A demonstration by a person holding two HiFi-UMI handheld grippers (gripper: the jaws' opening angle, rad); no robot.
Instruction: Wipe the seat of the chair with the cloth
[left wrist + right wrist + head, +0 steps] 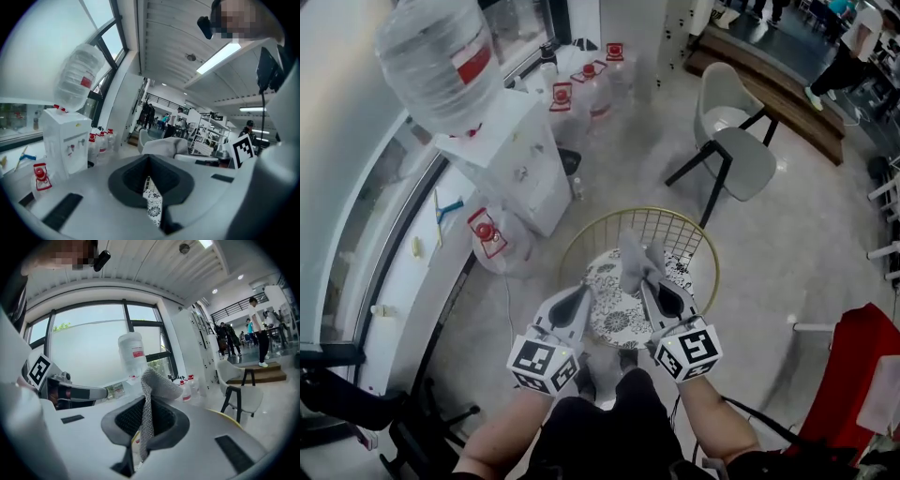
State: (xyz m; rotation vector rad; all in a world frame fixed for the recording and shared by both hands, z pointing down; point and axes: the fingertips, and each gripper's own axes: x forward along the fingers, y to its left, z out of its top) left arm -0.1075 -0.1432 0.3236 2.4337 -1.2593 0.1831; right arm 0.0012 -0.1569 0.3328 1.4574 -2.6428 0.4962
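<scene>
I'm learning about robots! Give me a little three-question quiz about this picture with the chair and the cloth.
1. Which gripper holds the grey cloth? A) the left one B) the right one C) both
2. True or false: the chair has a solid wooden back.
3. Fill in the blank: the seat cushion has a black and ____ pattern.

Key
1. B. The right gripper is shut on the cloth. The left gripper is shut with nothing in it.
2. False. The back is gold wire.
3. white
</scene>
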